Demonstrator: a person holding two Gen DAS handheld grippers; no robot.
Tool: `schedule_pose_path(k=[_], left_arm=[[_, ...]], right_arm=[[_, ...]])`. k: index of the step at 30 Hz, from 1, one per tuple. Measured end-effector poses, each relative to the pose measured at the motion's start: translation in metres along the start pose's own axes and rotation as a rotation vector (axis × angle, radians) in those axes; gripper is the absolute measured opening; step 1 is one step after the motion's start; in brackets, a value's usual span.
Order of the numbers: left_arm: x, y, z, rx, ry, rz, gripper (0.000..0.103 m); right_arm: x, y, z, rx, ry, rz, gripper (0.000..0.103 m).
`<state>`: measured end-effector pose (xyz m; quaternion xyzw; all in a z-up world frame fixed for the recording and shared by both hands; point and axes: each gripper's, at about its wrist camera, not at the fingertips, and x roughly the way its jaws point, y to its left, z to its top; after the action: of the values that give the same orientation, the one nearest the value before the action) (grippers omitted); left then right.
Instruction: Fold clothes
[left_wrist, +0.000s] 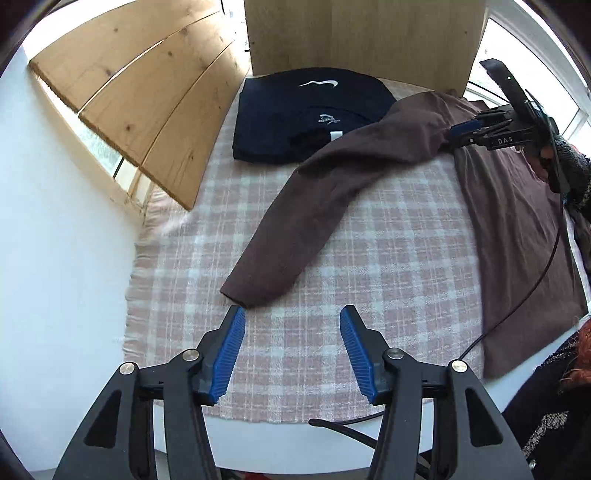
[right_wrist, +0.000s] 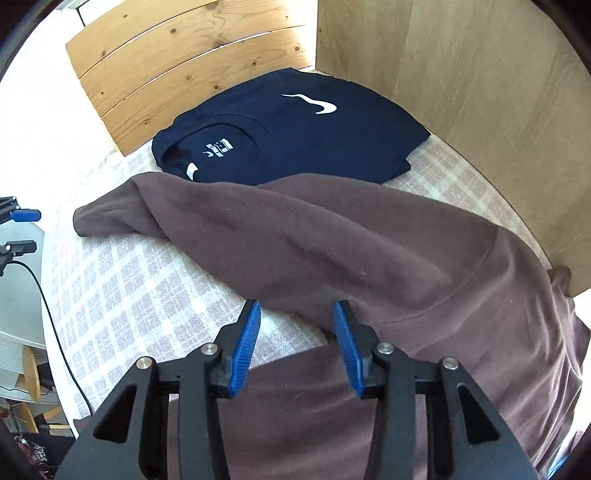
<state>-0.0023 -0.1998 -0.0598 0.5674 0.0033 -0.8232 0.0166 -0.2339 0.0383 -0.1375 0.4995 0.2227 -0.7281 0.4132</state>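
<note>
Left wrist view: our left gripper (left_wrist: 292, 314) has its fingers spread wide and empty, just short of the cuff of the brown sweater (left_wrist: 369, 155). The sleeve runs long from that cuff away toward the shoulder, where our right gripper (left_wrist: 460, 133) sits. In the right wrist view the right gripper (right_wrist: 295, 314) has its fingers parted, holding nothing, at the fold where sleeve meets body. The sweater lies on the checked blanket (left_wrist: 388, 258), nearer us than the folded navy shirt (left_wrist: 306, 110). We judge the left nearer the cuff.
</note>
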Motion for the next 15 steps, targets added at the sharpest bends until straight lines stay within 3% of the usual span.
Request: schedule_pose_path(k=[4,9,12,14,15], left_arm=[[0.026,0.033,0.011,-0.162,0.002,-0.009,0.050],[0.067,0.037,0.032,-0.155,0.041,-0.058,0.050],[0.086,0.031,0.037,-0.121,0.086,-0.073,0.024],[0.083,0.029,0.040,-0.103,0.074,-0.072,0.012],[0.079,0.028,0.041,-0.096,0.063,-0.066,0.011]], right_arm=[[0.010,0.015,0.013,-0.054,0.000,0.005,0.041],[0.023,0.041,0.023,-0.145,-0.010,0.018,0.042],[0.034,0.057,0.029,-0.198,0.005,0.011,0.045],[0.038,0.064,0.031,-0.230,-0.002,0.012,0.045],[0.039,0.068,0.032,-0.249,-0.009,0.005,0.045]])
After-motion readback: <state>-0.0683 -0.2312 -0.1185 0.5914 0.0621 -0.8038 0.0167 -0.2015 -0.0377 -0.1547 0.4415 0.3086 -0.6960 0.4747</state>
